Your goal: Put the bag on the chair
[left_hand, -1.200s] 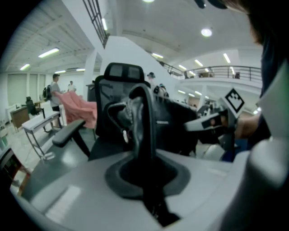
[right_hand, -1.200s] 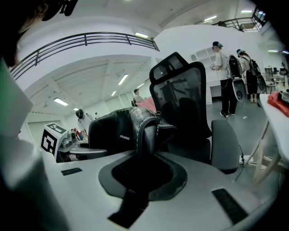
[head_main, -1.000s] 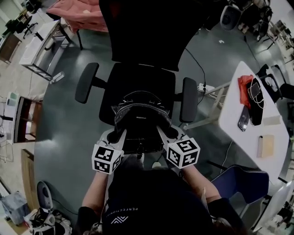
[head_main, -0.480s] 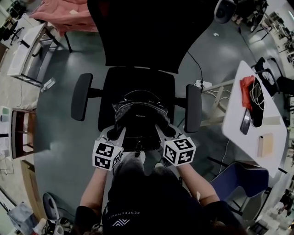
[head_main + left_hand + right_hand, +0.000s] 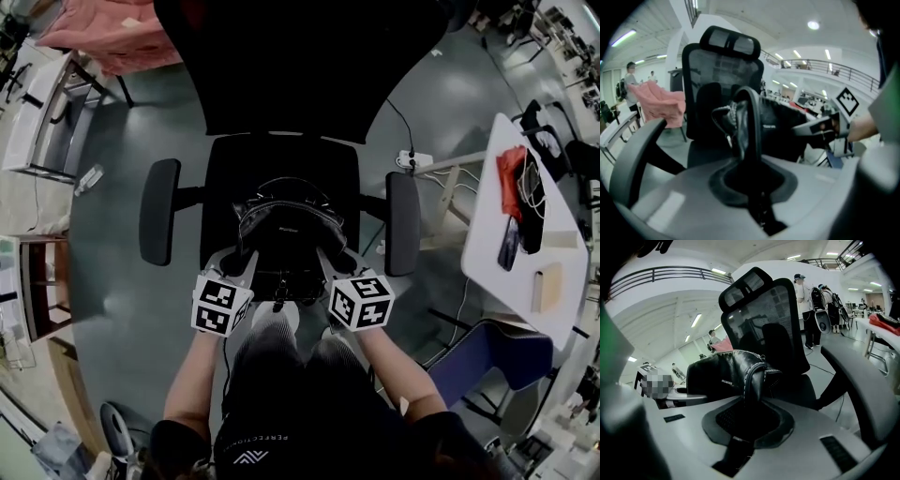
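Both tongs are clamped nearly shut on the bag (image 5: 284,232): the left tongs (image 5: 240,265) grip its left strap edge and the right tongs (image 5: 330,262) its stitched right edge. The bag is over the front half of the chair (image 5: 221,173) seat, between the armrests (image 5: 157,211), with bare seat behind it. Open grey floor (image 5: 117,281) surrounds the chair, and a white counter (image 5: 487,239) stands well to the right.

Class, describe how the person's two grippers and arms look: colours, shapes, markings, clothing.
Both the left gripper and right gripper have pale grey bodies with tapering, dark-lined jaws. Each carries a white cube printed with black square markers. The forearms are bare; a dark short-sleeved top is worn.
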A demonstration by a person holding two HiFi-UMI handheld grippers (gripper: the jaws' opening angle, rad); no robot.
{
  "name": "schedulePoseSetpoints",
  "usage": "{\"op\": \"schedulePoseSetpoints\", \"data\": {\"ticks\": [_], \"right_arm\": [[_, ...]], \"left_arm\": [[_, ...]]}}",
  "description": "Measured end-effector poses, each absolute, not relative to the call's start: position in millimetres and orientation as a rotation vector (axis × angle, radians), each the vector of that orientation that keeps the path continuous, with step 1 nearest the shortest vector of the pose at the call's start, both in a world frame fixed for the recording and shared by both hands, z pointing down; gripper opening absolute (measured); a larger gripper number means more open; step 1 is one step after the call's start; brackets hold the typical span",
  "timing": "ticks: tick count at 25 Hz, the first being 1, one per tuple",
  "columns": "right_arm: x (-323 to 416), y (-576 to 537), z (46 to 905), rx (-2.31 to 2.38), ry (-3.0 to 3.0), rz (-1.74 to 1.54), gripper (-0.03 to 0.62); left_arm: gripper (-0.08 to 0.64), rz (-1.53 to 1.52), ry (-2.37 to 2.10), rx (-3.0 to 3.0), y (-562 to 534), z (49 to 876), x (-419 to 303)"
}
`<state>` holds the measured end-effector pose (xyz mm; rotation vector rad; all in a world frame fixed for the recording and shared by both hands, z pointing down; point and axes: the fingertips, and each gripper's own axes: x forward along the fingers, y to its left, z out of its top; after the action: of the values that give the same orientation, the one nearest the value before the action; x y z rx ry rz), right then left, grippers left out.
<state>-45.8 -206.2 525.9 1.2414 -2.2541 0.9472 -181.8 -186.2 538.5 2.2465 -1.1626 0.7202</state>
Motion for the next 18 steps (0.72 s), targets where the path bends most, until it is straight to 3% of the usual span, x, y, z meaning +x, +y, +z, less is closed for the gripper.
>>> {"op": "schedulePoseSetpoints", "data": {"ticks": [18], "right_arm": [[-48, -246, 575, 1.302, -2.175, 0.973, 0.049]], "left_arm": [[0.068, 0.813, -1.124, 2.205, -238, 595, -187]]}}
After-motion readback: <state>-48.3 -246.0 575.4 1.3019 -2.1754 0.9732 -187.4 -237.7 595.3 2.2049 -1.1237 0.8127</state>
